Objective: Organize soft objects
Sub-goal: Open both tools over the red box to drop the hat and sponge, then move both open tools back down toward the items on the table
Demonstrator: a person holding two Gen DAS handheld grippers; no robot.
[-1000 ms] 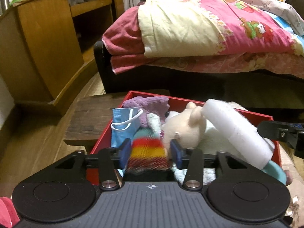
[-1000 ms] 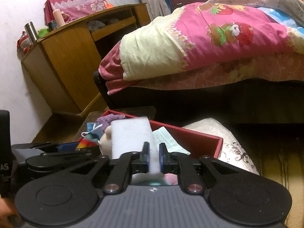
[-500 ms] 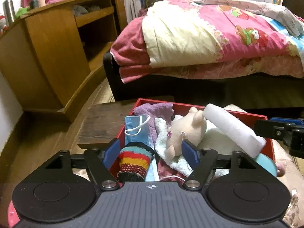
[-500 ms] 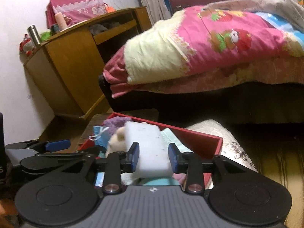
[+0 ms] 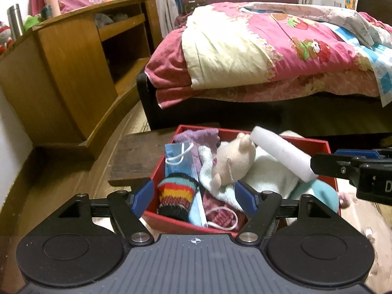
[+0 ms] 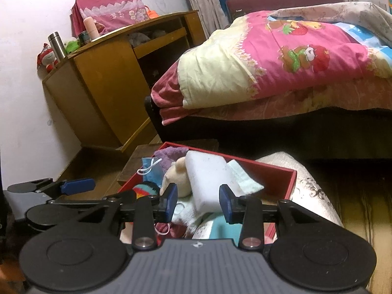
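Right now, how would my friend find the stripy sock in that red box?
Look below the bed for the red box. In its front left corner sits the sock, beside a blue face mask. Only it has rainbow stripes with black edges.

A red box (image 5: pixel 327 144) holds a rainbow-striped sock (image 5: pixel 177 196), blue mask (image 5: pixel 177 155), white sponge (image 5: pixel 281 155), and beige plush (image 5: pixel 232 158).
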